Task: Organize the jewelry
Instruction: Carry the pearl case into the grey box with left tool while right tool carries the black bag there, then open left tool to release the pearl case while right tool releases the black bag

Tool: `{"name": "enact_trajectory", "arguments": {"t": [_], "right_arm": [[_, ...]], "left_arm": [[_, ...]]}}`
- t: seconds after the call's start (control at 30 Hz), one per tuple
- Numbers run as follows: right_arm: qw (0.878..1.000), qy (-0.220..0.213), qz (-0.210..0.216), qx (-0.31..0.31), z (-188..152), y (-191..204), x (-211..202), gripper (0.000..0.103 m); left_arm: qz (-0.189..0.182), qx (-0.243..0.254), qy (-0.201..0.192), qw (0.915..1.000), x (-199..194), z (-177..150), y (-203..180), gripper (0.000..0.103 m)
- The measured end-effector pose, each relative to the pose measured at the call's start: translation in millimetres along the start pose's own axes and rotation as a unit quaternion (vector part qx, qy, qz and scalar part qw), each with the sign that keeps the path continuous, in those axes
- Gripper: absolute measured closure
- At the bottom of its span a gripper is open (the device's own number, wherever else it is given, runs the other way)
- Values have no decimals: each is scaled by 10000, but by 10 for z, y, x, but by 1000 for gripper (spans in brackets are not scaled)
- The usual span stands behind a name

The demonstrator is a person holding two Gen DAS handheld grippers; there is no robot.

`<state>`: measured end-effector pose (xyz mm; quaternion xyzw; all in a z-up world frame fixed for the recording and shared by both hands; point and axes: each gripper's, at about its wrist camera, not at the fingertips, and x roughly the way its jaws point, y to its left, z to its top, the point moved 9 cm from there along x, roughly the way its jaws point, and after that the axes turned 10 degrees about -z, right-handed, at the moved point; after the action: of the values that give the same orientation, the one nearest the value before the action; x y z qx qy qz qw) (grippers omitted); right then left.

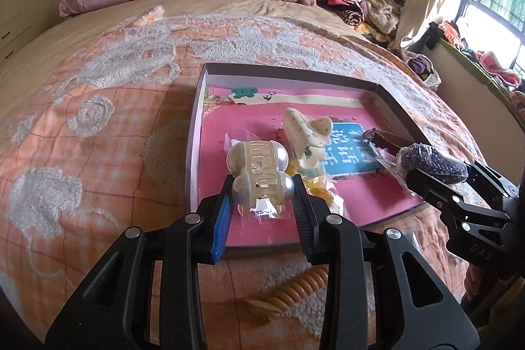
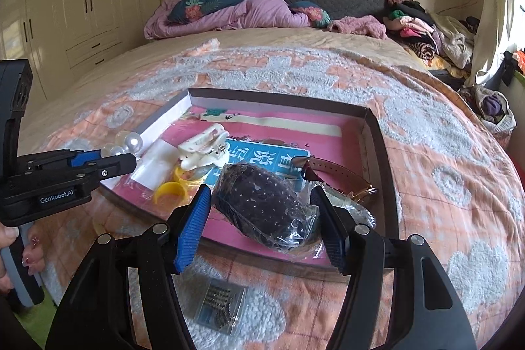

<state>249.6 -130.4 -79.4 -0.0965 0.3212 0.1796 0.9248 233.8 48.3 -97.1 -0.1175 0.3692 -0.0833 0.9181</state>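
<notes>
My left gripper [image 1: 262,186] is shut on a cream hair claw with big pearls [image 1: 257,168], held over the near left corner of a shallow box with a pink lining [image 1: 196,133]. In the right wrist view the same left gripper [image 2: 126,158] and pearl claw [image 2: 131,142] show at the box's left edge [image 2: 160,117]. My right gripper [image 2: 261,195] is shut on a dark beaded piece in clear wrap [image 2: 262,202], above the box's near right part. The left wrist view also shows the right gripper [image 1: 436,174] and the beaded piece [image 1: 433,159].
In the box lie a cream claw clip [image 1: 305,133], a watch with a brown strap [image 2: 338,169] and yellow rings [image 2: 169,191]. On the bedspread nearer me lie a tan spiral hair tie [image 1: 295,287] and a small clear case of beads [image 2: 220,300]. A hand [image 2: 10,238] holds the left gripper.
</notes>
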Motion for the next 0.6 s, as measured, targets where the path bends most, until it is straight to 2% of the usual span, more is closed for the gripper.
{"name": "enact_trajectory", "arguments": {"t": [0.6], "right_arm": [[9990,278,29,358,27,-72,306,38]], "left_arm": [[36,-159,94,9998,173,102,115,77]]}}
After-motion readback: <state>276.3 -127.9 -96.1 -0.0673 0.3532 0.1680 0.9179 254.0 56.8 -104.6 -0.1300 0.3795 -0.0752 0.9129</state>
